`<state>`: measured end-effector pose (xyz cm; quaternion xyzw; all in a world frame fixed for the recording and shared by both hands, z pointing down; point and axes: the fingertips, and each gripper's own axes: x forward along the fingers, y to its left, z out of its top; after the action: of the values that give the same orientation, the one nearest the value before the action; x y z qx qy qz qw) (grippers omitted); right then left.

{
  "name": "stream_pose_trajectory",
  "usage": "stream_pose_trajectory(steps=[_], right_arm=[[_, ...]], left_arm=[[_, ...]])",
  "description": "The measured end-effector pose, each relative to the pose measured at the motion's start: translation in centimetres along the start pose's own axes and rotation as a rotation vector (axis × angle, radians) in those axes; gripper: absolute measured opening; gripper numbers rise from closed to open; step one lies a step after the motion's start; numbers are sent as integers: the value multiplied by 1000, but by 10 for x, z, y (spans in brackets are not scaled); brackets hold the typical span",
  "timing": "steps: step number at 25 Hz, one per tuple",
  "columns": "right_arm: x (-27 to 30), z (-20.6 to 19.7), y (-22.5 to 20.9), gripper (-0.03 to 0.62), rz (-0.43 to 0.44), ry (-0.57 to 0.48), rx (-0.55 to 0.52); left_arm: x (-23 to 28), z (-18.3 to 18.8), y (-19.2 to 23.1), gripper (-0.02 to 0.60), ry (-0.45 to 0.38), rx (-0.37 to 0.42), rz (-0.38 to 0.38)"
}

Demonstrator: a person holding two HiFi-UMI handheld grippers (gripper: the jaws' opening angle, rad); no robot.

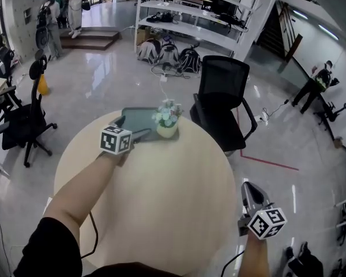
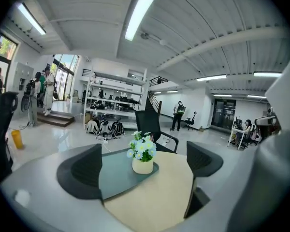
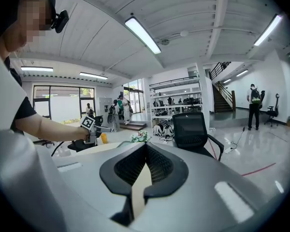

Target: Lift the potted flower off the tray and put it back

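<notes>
First, the head view: my left tongs (image 1: 134,129) reach over the near left part of the tray (image 1: 139,114), which lies at the far side of the round table (image 1: 161,201). The potted flower (image 1: 167,122) stands upright at the tray's right end, just ahead and to the right of those tips, with no contact. My right tongs (image 1: 249,188) hang by the table's right rim, well apart from the pot, so the left is plainly nearer.

Next, the left gripper view: the jaws are spread wide with nothing in them. The pot sits centred in the gap but beyond the tips. I judge a straight advance would bracket it.

Lastly, the right gripper view: the jaws are pressed together on nothing, and the flowers show small and far off, just left of the jaws' line.
</notes>
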<state>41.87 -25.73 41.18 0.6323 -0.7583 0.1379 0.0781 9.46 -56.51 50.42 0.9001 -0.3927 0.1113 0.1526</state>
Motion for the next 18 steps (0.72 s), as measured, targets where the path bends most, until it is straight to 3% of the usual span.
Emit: stream_pose_trajectory(steps=[9, 18], right_arm=[[-4, 42, 86, 15, 103, -41, -43], [-23, 97, 170, 14, 220, -97, -94]], left_arm=[[-160, 62, 2, 529, -96, 13, 5], [-315, 108, -29, 365, -221, 70, -12]])
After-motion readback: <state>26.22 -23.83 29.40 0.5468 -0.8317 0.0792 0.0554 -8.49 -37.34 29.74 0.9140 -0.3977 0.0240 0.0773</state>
